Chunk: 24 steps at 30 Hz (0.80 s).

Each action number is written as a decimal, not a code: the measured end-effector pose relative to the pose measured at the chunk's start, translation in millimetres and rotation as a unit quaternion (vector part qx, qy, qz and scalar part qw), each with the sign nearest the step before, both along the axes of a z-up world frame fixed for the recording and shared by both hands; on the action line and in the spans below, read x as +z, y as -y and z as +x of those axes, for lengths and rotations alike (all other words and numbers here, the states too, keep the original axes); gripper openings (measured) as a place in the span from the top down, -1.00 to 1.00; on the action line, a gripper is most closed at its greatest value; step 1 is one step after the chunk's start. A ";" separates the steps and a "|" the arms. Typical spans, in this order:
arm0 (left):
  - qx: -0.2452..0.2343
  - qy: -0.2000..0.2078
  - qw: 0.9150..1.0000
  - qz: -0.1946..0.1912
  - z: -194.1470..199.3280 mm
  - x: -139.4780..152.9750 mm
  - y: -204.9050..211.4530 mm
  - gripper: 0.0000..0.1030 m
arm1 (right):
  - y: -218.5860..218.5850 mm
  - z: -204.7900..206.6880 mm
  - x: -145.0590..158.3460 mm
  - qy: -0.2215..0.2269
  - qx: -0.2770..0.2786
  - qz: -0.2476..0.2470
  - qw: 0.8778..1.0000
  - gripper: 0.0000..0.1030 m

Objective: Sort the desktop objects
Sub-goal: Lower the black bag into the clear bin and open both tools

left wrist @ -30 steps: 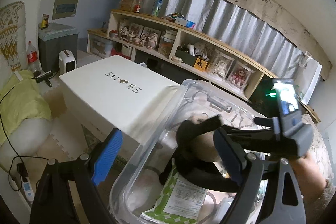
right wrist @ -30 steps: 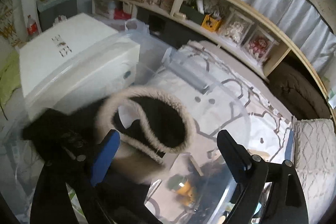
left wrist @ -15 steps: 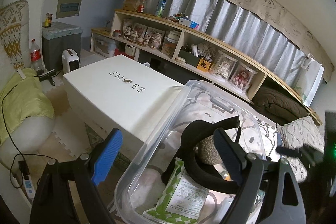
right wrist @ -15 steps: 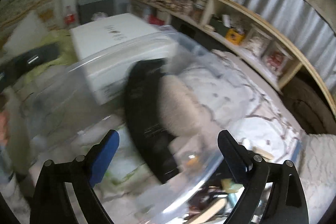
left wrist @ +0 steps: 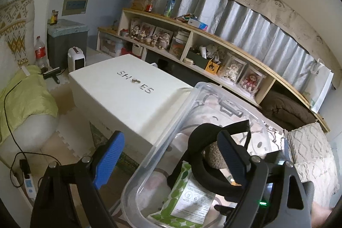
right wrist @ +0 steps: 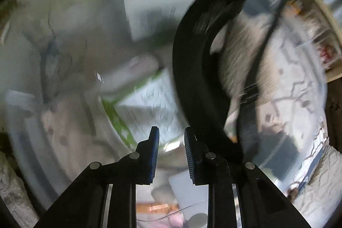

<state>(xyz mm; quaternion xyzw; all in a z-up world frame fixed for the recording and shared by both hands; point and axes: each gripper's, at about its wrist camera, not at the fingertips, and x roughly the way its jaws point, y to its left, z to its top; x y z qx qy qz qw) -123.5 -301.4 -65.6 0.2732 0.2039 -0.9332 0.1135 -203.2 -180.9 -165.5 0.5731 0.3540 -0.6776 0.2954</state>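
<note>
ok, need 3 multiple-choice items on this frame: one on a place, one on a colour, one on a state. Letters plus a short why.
1. Where does the green-and-white wipes pack lie?
A. on the white shoe box
B. inside the clear plastic bin
C. on the shelf

2. What colour are the pads of the left gripper?
A. blue
B. red
C. yellow

3. How does the clear plastic bin stand?
A. lidded
C. upside down
B. open at the top

Key: 1 B, the pack shows through the bin's open top beside the black earmuffs. 2 A, both pads are ribbed blue. 3 B, no lid covers the rim and the contents are exposed.
</note>
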 end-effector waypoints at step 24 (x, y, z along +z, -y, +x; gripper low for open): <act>-0.002 0.001 1.000 0.008 -3.9 -3.6 3.1 -0.72 | -8.2 -72.1 -10.1 -0.053 -0.053 0.098 0.992 0.60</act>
